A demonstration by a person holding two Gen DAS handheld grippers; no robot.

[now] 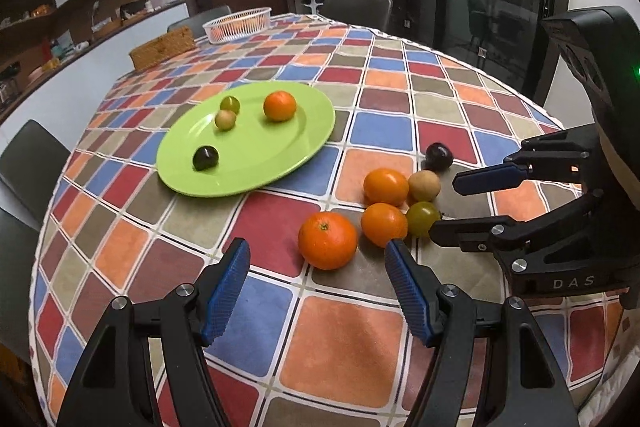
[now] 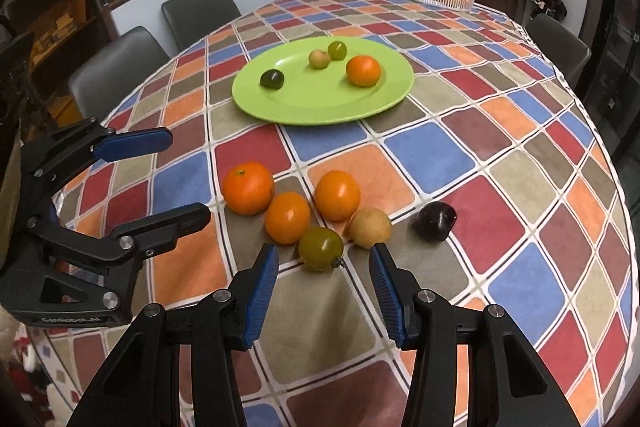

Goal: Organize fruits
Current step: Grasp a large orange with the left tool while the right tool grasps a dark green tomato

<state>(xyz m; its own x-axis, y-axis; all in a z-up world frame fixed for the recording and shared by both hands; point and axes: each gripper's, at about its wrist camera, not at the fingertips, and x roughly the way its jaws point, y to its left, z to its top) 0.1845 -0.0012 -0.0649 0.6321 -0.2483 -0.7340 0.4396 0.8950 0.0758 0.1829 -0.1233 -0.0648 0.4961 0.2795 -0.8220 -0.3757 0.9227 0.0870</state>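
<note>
Both wrist cameras are looking forward and down along their own fingers at the green plate point(image 1: 256, 163) point(image 2: 400, 83), the left one sitting nearer the plate's left side, the right one opposite, each catching the other's gripper

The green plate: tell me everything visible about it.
The green plate is round, lime-coloured and glossy, plastic by the look, with a broad flat rim around a shallow well. It lies flat and upright on the checked tablecloth, beyond the loose fruit. Four fruits sit in it: an orange, a dark plum, a tan fruit and a green fruit, the last two close together. Neither gripper touches it.
</note>
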